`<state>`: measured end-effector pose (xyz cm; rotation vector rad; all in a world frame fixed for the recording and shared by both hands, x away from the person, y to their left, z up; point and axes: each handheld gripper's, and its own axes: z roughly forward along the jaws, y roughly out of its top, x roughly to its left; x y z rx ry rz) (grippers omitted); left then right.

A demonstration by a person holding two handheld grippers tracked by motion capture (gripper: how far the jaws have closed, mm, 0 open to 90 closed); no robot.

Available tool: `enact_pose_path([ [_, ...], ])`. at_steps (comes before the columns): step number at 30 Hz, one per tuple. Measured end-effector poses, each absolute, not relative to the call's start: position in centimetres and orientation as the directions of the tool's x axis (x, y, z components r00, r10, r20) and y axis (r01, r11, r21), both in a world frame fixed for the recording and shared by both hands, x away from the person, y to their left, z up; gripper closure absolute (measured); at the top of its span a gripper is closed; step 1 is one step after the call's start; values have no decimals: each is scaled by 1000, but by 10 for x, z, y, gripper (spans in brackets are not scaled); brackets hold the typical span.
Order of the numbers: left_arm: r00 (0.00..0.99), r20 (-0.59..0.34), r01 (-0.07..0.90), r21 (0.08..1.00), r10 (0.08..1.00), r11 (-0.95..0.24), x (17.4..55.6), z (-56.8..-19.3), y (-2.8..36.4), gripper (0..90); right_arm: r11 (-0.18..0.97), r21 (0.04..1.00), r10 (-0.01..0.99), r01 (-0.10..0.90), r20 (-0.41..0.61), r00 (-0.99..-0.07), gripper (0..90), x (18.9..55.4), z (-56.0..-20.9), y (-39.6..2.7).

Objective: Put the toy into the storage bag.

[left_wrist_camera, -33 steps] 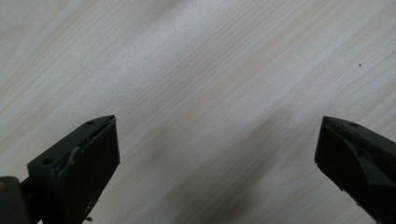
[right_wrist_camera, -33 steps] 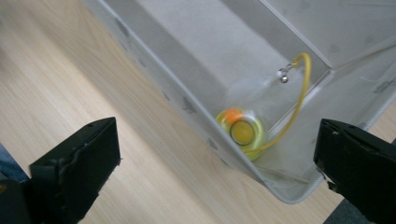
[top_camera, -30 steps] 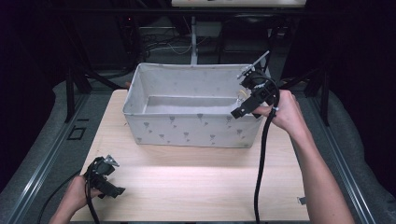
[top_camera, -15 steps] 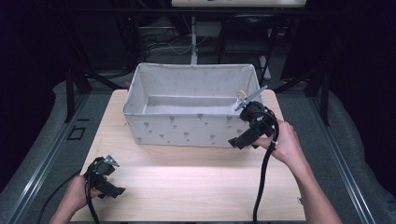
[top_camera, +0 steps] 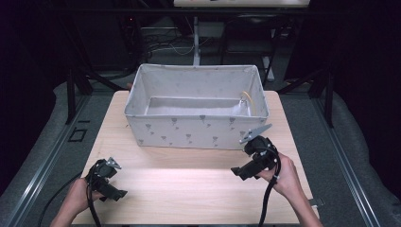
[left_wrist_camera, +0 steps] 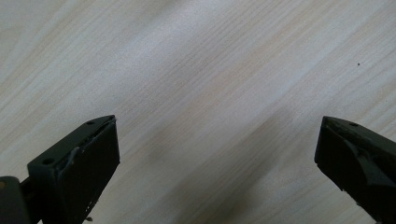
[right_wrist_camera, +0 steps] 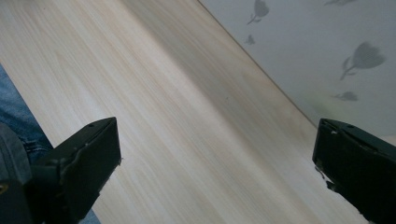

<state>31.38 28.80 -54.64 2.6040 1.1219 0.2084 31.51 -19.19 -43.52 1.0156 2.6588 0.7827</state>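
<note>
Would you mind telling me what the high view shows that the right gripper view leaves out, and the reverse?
The high view alone takes in the whole fabric bin, a yellowish thing inside it, the left gripper and both hands. The right gripper view alone gives the right gripper close up, its jaws wide apart with nothing between, plus blue cloth. Both share the wooden table and the bin's printed wall.

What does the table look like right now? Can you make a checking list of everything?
Surface: pale wooden table, bare in front.
Job's things: grey fabric bin with small prints, upright at the back; a yellowish thing inside by its right wall, too small to tell.
Clutter: nothing seen.
Grippers: left gripper and right gripper low over the table, jaws wide apart, holding nothing.
Cables: a black cable trails from each gripper.
Surroundings: dark room, black frame.
</note>
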Motion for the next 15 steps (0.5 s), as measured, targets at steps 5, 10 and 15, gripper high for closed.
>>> enact_pose_path([
  [5,687,16,684,323,726,-654,314,-547,288,3,632,500,674,592,24,-739,1,307,-460,-193],
  [10,689,16,683,321,725,-656,314,-548,288,3,638,448,688,626,35,-725,3,304,-485,-197],
  [15,693,14,678,329,721,-657,313,-546,286,3,656,412,688,632,16,-725,3,306,-494,-200],
])
